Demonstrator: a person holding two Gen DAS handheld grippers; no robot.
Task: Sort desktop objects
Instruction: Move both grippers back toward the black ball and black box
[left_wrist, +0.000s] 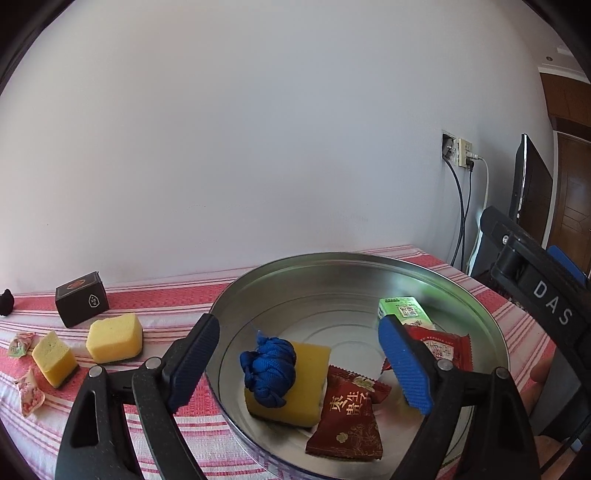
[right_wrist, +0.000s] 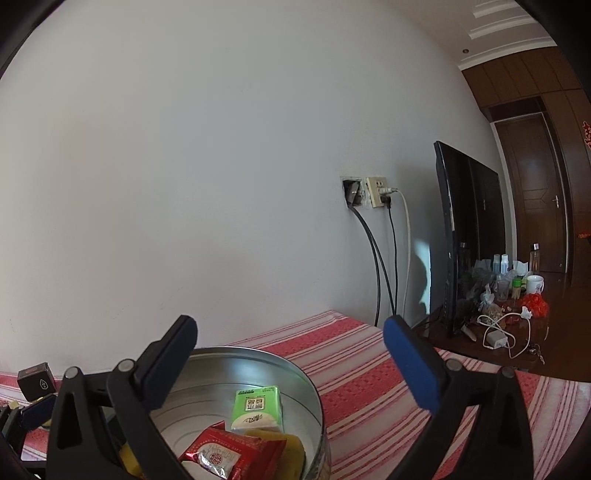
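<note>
A round metal tin (left_wrist: 354, 273) sits on the red-and-white striped cloth of the tabletop (left_wrist: 177, 299), toward its right edge, already holding several sorted items. Inside it, a bundle of blue cord (left_wrist: 269, 367) rests on top of a yellow sponge (left_wrist: 308, 373), a dark red snack packet (left_wrist: 349, 417) lies against the sponge's near right side, a brighter red packet (left_wrist: 448, 350) lies further right, and a green-and-white carton (left_wrist: 404, 310) stands toward the far wall of the tin. The left gripper (left_wrist: 303, 363) hovers over the tin with its jaws spread wide and nothing between them, the left finger outside the rim and the right one above the red packet. The right gripper (right_wrist: 291, 363) hangs above the tin's right side, likewise wide apart and empty. Outside the tin, near the tabletop's left edge, wait two yellow sponges (left_wrist: 114, 338), one of them (left_wrist: 53, 358) tilted, a small black box (left_wrist: 82, 299) beyond them by the wall, and two pink wrapped candies (left_wrist: 22, 343).
</note>
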